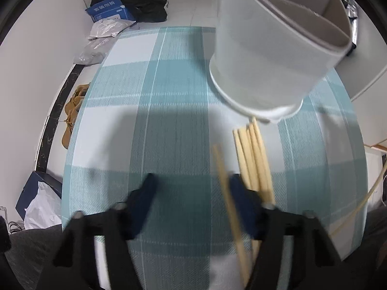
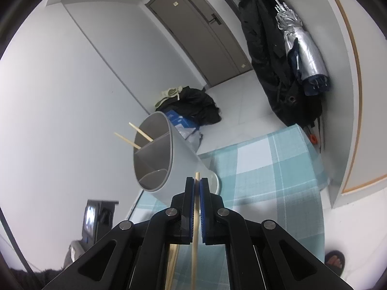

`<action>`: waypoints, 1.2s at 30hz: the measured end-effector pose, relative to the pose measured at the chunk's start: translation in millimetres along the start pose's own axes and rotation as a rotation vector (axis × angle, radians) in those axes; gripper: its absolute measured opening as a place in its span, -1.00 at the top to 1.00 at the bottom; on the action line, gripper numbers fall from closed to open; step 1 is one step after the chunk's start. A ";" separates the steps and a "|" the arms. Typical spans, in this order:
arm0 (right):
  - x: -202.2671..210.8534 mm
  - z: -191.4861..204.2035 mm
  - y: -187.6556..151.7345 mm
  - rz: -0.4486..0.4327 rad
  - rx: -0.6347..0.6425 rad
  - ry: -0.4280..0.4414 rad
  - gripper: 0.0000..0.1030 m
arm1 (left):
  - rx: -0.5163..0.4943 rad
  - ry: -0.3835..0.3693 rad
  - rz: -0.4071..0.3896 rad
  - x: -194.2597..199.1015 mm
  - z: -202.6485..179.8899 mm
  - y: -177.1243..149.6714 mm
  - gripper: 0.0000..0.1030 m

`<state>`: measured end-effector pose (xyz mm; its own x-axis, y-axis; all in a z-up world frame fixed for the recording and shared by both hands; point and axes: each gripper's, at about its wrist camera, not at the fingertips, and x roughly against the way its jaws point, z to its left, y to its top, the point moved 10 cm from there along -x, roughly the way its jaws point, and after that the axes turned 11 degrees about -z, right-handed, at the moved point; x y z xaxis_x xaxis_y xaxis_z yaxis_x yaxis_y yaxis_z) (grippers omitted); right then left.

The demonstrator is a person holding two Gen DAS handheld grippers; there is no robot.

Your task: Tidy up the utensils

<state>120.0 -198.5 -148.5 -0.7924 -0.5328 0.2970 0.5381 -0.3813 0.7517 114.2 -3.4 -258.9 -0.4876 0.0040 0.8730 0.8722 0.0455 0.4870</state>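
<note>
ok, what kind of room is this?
Most likely a home, perhaps an entryway: a table with a checked cloth, a grey door, coats hanging on the wall, bags on the floor.

The table (image 1: 169,120) wears a teal-and-white plaid cloth. On it lie pale wooden chopsticks (image 1: 251,159) beside a light grey holder (image 1: 266,48) with a darker grey rim.

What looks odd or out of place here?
Loose chopsticks lie on the cloth beside the holder, while only two chopsticks stand inside it. The right claw pinches one more.
</note>
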 end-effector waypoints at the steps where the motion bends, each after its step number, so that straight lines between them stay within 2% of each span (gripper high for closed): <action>1: 0.0 0.5 -0.1 0.000 0.000 0.002 0.93 | -0.001 -0.001 0.004 -0.5 -1.2 1.0 0.33; 2: -0.3 0.8 -0.2 0.000 0.000 0.002 0.93 | -0.001 -0.005 0.009 -0.9 -3.6 1.8 0.58; 5: -1.6 1.1 -0.4 0.003 0.000 0.003 0.93 | 0.002 -0.010 0.026 -3.2 -8.8 3.5 0.94; 11: -2.9 1.8 -1.1 0.006 0.007 0.001 0.93 | 0.074 -0.030 0.030 -5.4 -5.5 8.2 0.97; 14: -2.0 4.6 -2.6 0.007 0.016 0.004 0.93 | 0.096 -0.050 -0.010 2.2 -4.4 15.9 0.98; 20: 8.3 18.5 -4.7 -0.015 0.062 0.000 0.93 | 0.113 -0.107 -0.136 42.1 -11.5 29.3 0.98; 23: 11.8 26.9 -6.2 -0.021 0.082 -0.004 0.93 | 0.116 -0.153 -0.225 68.4 -17.6 35.7 0.98; 25: 13.3 34.6 -6.4 -0.026 0.109 -0.012 0.93 | 0.147 -0.239 -0.318 88.2 -21.8 43.7 0.98; 27: 13.0 43.3 -6.1 -0.023 0.147 -0.011 0.93 | 0.147 -0.245 -0.385 103.0 -21.1 44.8 0.98; 29: 13.5 55.0 -3.1 -0.030 0.192 -0.006 0.93 | 0.148 -0.279 -0.409 110.4 -21.7 46.0 0.98; 36: 13.3 84.0 -5.4 -0.047 0.248 0.001 0.94 | 0.107 -0.281 -0.457 132.3 -22.6 40.2 0.98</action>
<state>82.4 -140.2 -99.2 -0.8145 -0.5199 0.2575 0.4135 -0.2089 0.8862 85.6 -23.6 -123.3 -0.8200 0.2263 0.5257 0.5678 0.2063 0.7969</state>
